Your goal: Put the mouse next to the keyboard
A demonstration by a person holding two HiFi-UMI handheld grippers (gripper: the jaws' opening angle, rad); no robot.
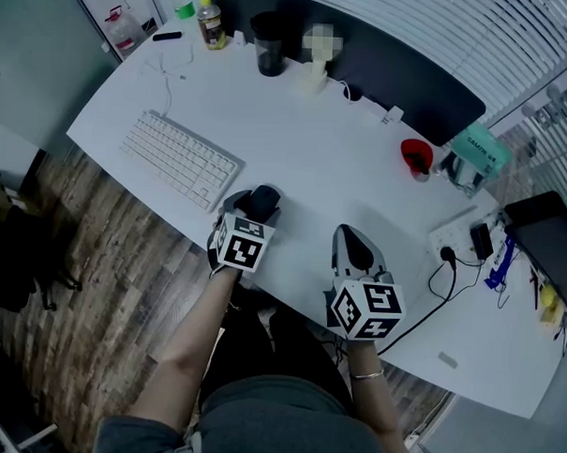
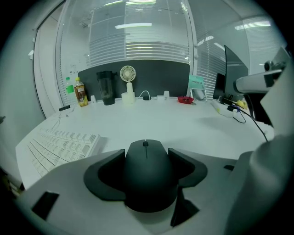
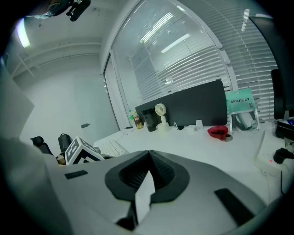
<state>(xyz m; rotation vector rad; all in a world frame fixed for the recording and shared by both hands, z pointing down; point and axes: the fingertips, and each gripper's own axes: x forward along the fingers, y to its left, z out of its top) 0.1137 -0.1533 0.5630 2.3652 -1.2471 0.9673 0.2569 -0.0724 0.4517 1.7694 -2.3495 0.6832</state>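
a white table (image 1: pixel 333 167) with a curved near edge is shown above a wood-plank floor (image 1: pixel 103 288). a flat white keyboard (image 1: pixel 179 157) is laid on its left part, slanted to the edge. a rounded black computer mouse (image 1: pixel 262 202) is seen just beside the keyboard's right end, close to the near edge. along the far side are set a yellow-labelled drink bottle (image 1: pixel 213 24), a black tumbler (image 1: pixel 270 44) and a small white desk fan (image 1: pixel 313 77). a red bowl (image 1: pixel 416 157) is placed further right, and a white power strip (image 1: pixel 455 240) with black plugs is laid near the right end.
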